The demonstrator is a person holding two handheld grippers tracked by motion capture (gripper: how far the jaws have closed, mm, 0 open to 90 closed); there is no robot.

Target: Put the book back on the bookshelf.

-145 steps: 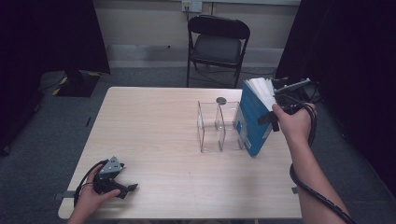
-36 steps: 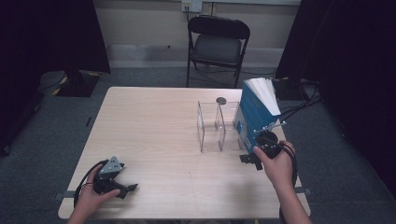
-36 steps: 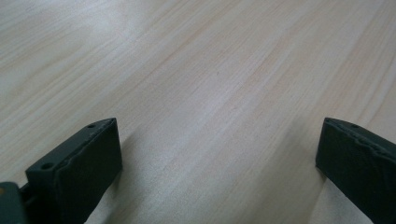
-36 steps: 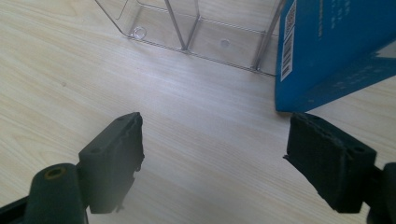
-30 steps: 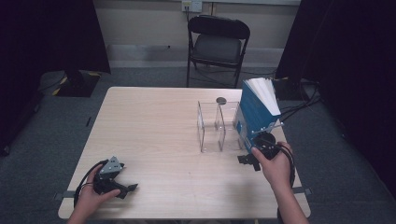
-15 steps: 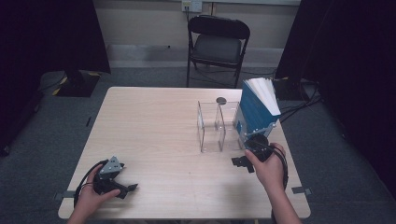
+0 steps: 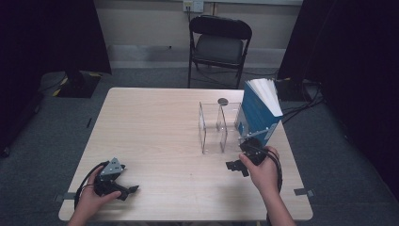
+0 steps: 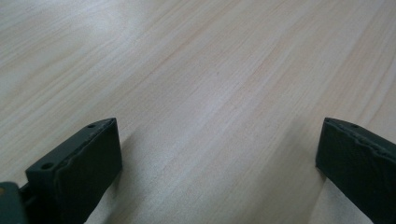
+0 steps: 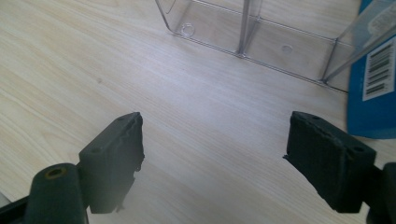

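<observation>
Two grippers sat low over the tabletop [image 7: 160, 127], each in a hand. Nearest, at the front left corner, the left gripper [image 7: 123, 187] rested on the wood, its jaws spread wide with only bare grain between them. Farther in on the right, the right gripper [image 7: 236, 167] lay just in front of the clear acrylic holder [image 7: 212, 128], jaws likewise wide apart and holding nothing. Beyond it the blue book [image 7: 258, 115] stood upright and tilted against the holder's right side, pages fanned at the top. A small dark disc [image 7: 222, 101] lay behind the holder, and a folding chair [image 7: 218, 44] stood past the far edge.
</observation>
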